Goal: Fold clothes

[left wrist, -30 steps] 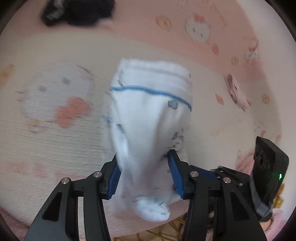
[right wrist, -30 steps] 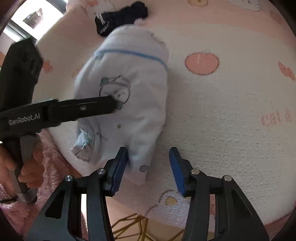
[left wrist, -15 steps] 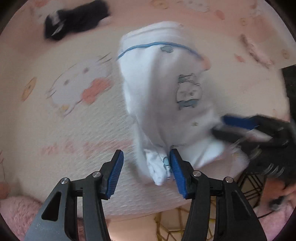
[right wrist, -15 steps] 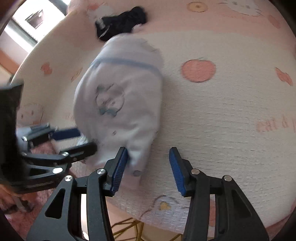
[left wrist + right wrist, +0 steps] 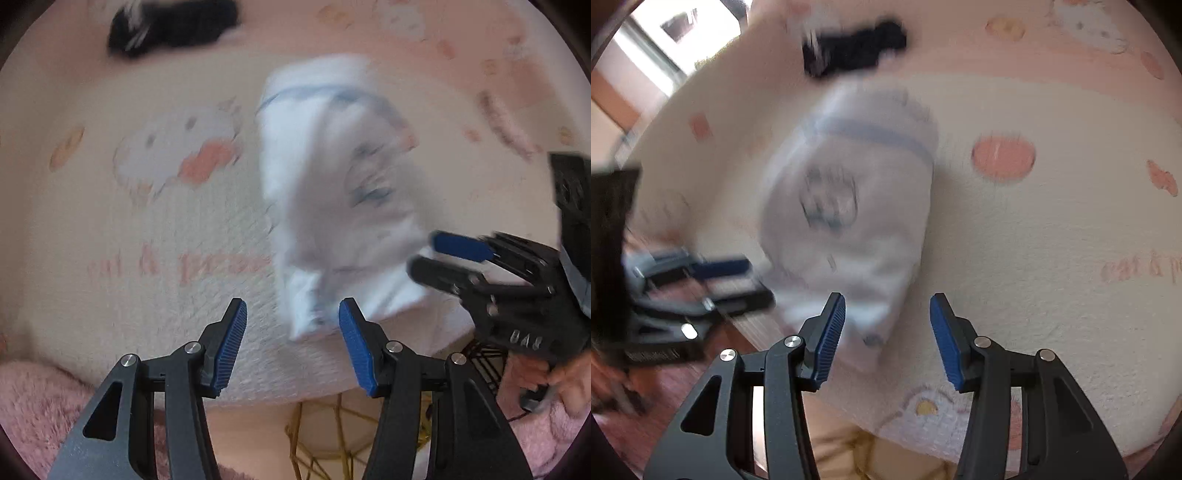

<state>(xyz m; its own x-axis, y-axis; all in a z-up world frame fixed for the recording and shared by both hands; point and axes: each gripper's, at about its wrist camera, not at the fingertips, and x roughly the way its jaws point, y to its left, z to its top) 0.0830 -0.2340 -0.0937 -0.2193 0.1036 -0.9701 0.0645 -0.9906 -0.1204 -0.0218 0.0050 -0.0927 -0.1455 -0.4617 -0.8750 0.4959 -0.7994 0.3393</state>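
A small white garment [image 5: 332,206] with a blue trim line and a cartoon print lies bunched on the pink and cream cartoon mat [image 5: 129,229]. It also shows in the right wrist view [image 5: 849,206]. My left gripper [image 5: 291,328] is open and empty, just short of the garment's near end. My right gripper [image 5: 886,328] is open and empty, with the garment's near corner between its fingers. The right gripper shows at the right of the left wrist view [image 5: 439,254], at the garment's edge. The left gripper shows blurred at the left of the right wrist view [image 5: 746,280].
A black garment [image 5: 173,26] lies at the far edge of the mat and also shows in the right wrist view [image 5: 853,48]. The mat's near edge [image 5: 258,391] drops off to a gold wire frame [image 5: 317,443] below. Fluffy pink fabric [image 5: 33,406] lies at the lower left.
My left gripper has let go of the garment and pulled back. The garment now lies bunched on the mat. Both views are blurred by motion.
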